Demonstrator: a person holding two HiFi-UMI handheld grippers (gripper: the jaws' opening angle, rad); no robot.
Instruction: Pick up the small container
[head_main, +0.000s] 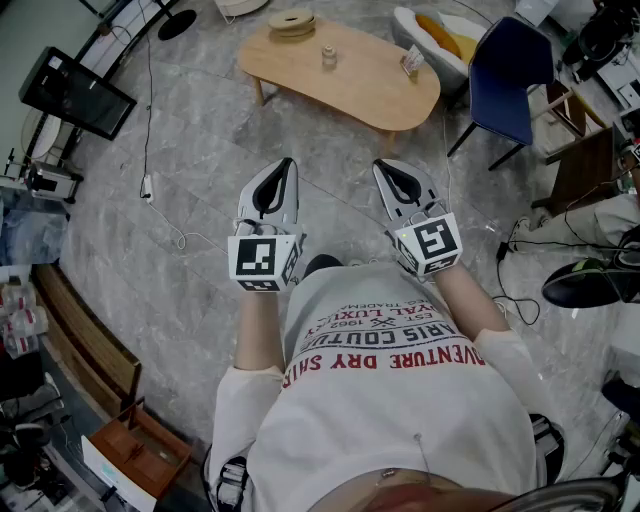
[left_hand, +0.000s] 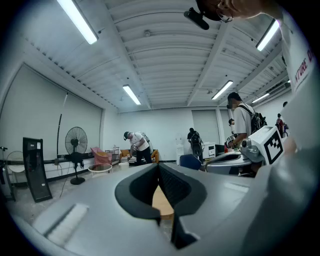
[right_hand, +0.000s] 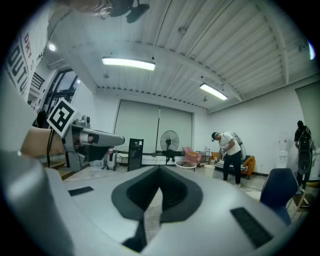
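The small container (head_main: 327, 56), a little clear jar, stands on the light wooden table (head_main: 345, 90) far ahead of me. Another small item (head_main: 412, 64) stands near the table's right end. My left gripper (head_main: 288, 163) and right gripper (head_main: 380, 166) are held side by side at chest height, well short of the table, pointing toward it. Both are shut with nothing between their fingers. In the left gripper view the left gripper (left_hand: 159, 166) points level across the room, with a strip of the table (left_hand: 163, 204) showing below its tips. The right gripper (right_hand: 160, 170) likewise looks out over the floor.
A stack of round wooden discs (head_main: 291, 21) lies at the table's far left. A blue chair (head_main: 510, 80) stands right of the table. Cables (head_main: 165, 215) trail over the grey floor. A black monitor (head_main: 75, 92) sits at left, and wooden furniture (head_main: 100, 370) at lower left. People (left_hand: 136, 146) stand in the background.
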